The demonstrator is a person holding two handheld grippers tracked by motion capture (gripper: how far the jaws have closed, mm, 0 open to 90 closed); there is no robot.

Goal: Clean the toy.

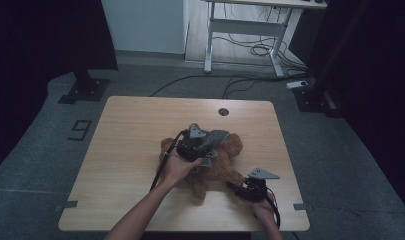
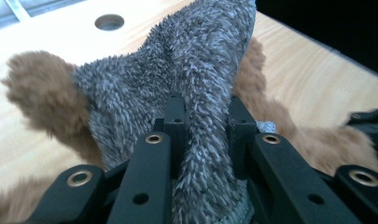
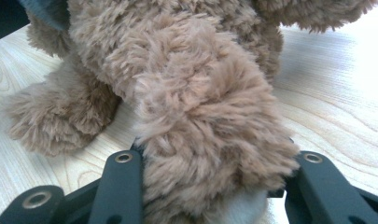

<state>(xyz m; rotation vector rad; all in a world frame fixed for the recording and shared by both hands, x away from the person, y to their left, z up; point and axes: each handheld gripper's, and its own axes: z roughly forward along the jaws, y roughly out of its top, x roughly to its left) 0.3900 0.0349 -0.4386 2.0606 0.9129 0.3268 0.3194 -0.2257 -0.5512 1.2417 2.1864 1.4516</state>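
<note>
Left gripper point(image 1: 206, 145): clamped on a fold of grey fuzzy cloth point(image 2: 196, 93); in the left gripper view the two black jaws pinch the pile between them, the cloth rising in a ridge beyond the tips.
Right gripper point(image 1: 236, 186): clenched on a leg of the brown teddy bear point(image 3: 196, 107); in the right gripper view the fluffy limb fills the gap between the jaws, with a pale foot pad low at the jaw roots.
Grey cloth: a small garment draped on the bear's upper body, seen in the high view at the far side of the toy, just under the left gripper's grey three-cornered plate.
Teddy bear: lies on the wooden table point(image 1: 130, 150), a little right of its middle; one limb sticks out to the left, another points toward the near edge, and the held leg runs out to the right gripper.
Hands: the left hand point(image 1: 176, 167) reaches in from the bottom over the bear; the right hand point(image 1: 264, 209) sits near the table's near right corner.
Table: pale wood grain, with a round cable hole point(image 1: 223, 111) near its far edge, well apart from the bear.
Surroundings: grey floor, with a white desk frame point(image 1: 250, 30) and cables behind.
</note>
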